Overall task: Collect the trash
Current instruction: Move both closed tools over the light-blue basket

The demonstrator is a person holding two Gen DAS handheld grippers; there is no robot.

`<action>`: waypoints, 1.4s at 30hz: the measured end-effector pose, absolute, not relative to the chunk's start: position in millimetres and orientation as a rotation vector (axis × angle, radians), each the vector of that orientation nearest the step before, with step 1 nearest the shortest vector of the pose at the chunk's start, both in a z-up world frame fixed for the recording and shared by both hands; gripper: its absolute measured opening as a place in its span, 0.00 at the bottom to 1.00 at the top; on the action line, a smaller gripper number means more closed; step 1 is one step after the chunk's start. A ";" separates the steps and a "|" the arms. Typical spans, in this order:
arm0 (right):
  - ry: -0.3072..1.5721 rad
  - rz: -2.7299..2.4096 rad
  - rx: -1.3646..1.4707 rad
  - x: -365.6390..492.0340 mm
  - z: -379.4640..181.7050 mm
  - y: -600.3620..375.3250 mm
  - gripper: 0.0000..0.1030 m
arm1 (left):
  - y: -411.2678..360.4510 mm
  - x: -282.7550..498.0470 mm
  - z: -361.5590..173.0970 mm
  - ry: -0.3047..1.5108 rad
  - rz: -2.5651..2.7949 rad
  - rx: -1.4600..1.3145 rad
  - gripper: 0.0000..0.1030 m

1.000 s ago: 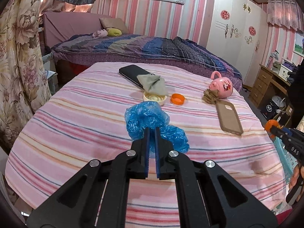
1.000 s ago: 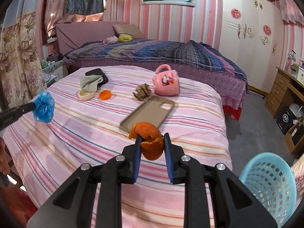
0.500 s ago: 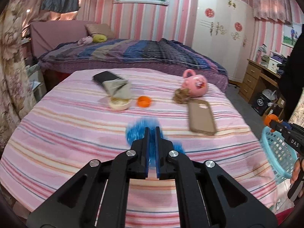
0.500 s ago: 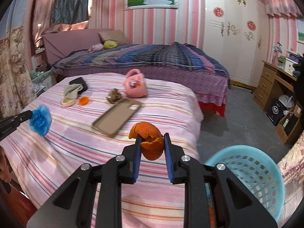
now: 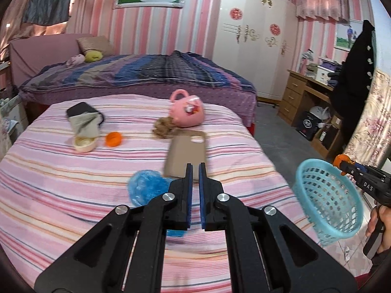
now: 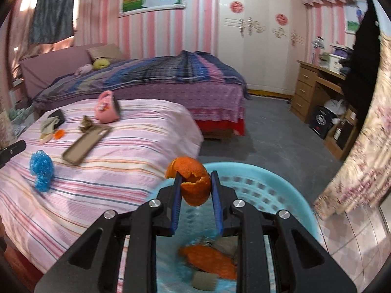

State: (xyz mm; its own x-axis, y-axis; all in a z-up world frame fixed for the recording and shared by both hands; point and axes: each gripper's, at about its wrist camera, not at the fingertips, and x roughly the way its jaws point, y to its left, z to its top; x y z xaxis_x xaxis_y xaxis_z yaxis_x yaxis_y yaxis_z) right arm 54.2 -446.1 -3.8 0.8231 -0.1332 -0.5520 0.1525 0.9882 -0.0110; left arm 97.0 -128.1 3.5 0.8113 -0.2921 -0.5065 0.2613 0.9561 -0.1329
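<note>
Holding one curl of orange peel (image 6: pixel 195 185) above the blue basket (image 6: pixel 281 193): right gripper (image 6: pixel 195 190), tilted downward, jaws narrow and pressed on the peel. Pointing down over the striped bed (image 5: pixel 61 178): left gripper (image 5: pixel 195 195), jaws closed, with one blue plastic bag (image 5: pixel 146 185) hanging beside its fingers; grip on the bag unclear. Inside basket: more peel and scraps, blurred. On bed: one phone case (image 5: pixel 185 153), one pink mug (image 5: pixel 187 112), one orange cap (image 5: pixel 113 139).

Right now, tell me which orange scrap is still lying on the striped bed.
The small orange piece beside the cream dish. The other peels are off the bed: one clamped in the right hand-held gripper, one in the blue basket.
</note>
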 end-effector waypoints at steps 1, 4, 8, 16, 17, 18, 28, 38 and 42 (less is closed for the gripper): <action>0.586 -0.161 0.037 53.6 -4.1 -450.8 0.22 | -131.2 97.3 2.5 0.553 -0.303 -0.057 0.02; 0.586 -0.190 0.047 48.7 -6.4 -467.5 0.22 | -143.2 99.7 -1.9 0.567 -0.328 -0.050 0.01; 0.586 -0.213 0.069 45.3 -10.2 -488.5 0.22 | -157.6 101.0 -5.6 0.576 -0.342 -0.033 0.00; 0.584 -0.216 0.099 41.9 -13.6 -502.5 0.22 | -116.7 109.2 -21.4 0.597 -0.225 -0.032 0.49; 0.585 -0.216 0.098 41.8 -13.0 -501.9 0.22 | -106.3 111.1 -24.5 0.600 -0.194 -0.035 0.59; 0.585 -0.212 0.096 42.6 -12.7 -501.0 0.23 | -99.0 112.5 -27.6 0.603 -0.170 -0.037 0.62; 0.590 -0.198 0.102 46.1 -13.3 -496.4 0.23 | -103.6 149.9 -63.0 0.767 -0.178 0.026 0.38; 0.576 -0.260 0.060 40.8 -8.3 -498.0 0.22 | -176.7 118.5 -11.8 0.602 -0.299 0.006 0.32; 0.574 -0.281 0.059 36.4 -8.1 -506.1 0.23 | -230.6 106.1 1.8 0.567 -0.379 0.018 0.32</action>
